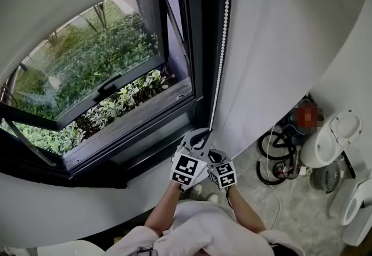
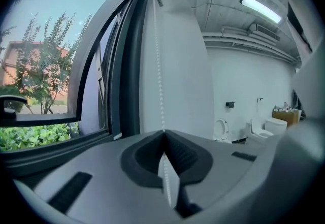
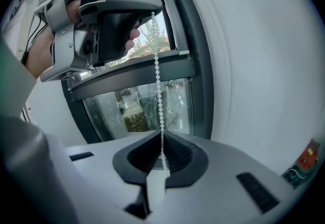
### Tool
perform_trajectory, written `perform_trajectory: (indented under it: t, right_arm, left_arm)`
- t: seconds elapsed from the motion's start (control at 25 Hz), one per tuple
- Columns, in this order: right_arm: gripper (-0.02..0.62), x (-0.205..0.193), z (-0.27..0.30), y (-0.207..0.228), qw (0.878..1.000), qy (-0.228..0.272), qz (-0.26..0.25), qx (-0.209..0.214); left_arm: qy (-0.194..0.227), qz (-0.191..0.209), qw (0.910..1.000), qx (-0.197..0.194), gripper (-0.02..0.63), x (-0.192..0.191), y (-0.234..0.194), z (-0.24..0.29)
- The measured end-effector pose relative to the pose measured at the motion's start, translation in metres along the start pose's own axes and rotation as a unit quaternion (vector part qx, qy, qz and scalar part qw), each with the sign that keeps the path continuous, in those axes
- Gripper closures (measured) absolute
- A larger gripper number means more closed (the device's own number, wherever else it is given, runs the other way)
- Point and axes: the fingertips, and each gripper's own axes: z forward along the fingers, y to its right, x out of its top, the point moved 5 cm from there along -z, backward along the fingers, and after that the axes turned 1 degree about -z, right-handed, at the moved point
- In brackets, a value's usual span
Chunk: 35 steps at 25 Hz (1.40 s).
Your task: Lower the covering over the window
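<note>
Left hand-held gripper (image 2: 163, 135) and right hand-held gripper (image 3: 162, 140) are both clamped on the chain (image 1: 221, 46) beside the window (image 1: 99, 63); it looks uncovered, so lowering mostly remains.

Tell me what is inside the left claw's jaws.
The bead chain, pinched in the shut left claw. The chain's run below is hidden by the claw's body.

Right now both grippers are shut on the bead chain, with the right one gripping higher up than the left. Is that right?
Not quite: it is the left gripper that grips higher. The right gripper view shows it above, on the same chain that runs down into the right gripper. Both are shut on the chain.
</note>
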Motion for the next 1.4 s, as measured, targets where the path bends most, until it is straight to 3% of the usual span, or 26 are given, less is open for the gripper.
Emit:
perform_trajectory:
  t: [0.36,0.64,0.8,1.08,1.4]
  right_arm:
    - [0.584,-0.008,0.001,-0.006,0.999,-0.034,-0.024,0.003]
    - [0.578,-0.004,-0.019,-0.007,0.999,-0.017,-0.027,-0.016]
    - [0.528,0.026,-0.045,-0.007,0.999,0.026,-0.021,-0.028]
    - [0.518,0.095,-0.097,-0.004,0.992,0.097,-0.049,-0.058]
    - [0.515,0.193,-0.142,-0.018,0.971,0.198,-0.117,-0.056]
  left_arm:
    - [-0.011,-0.001,0.9999,0.001,0.592,-0.013,0.003,0.001]
    - [-0.004,0.000,1.0000,0.009,0.592,-0.014,0.005,-0.006]
    - [-0.002,0.002,1.0000,0.009,0.592,-0.014,0.005,-0.009]
    - [-0.001,0.003,1.0000,0.005,0.592,-0.014,0.008,-0.013]
    - [0.003,0.002,1.0000,-0.003,0.592,-0.013,0.011,-0.017]
